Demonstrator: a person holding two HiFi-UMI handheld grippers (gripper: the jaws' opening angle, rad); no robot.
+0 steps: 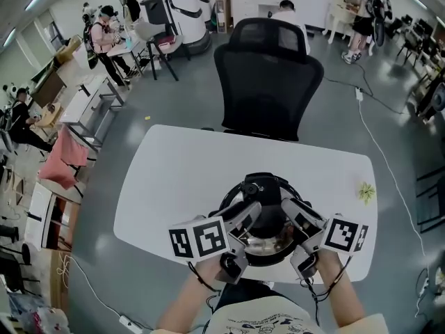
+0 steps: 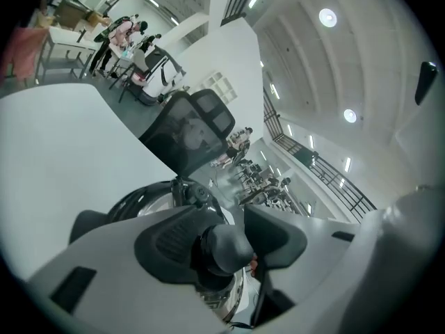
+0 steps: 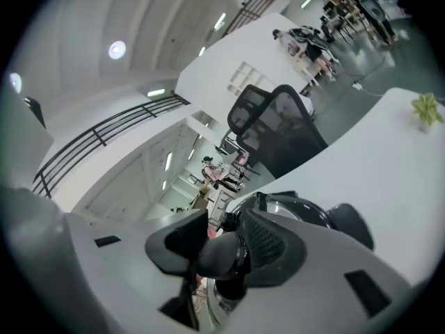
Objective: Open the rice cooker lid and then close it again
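Note:
The rice cooker (image 1: 264,184), black with a shiny metal lid (image 1: 270,243), stands on the white table (image 1: 181,179) near its front edge. Both grippers reach in over it from the near side, the left gripper (image 1: 249,218) from the left and the right gripper (image 1: 295,218) from the right. In the left gripper view the lid's dark round knob (image 2: 226,249) sits between the jaws, with a gap on its right side. The right gripper view shows the same knob (image 3: 221,256) between that gripper's jaws, with a gap on its left. Neither gripper presses on it.
A black office chair (image 1: 268,75) stands against the table's far edge. A small yellow-green thing (image 1: 366,191) lies near the table's right end. Desks, people and a cable on the floor are farther off in the room.

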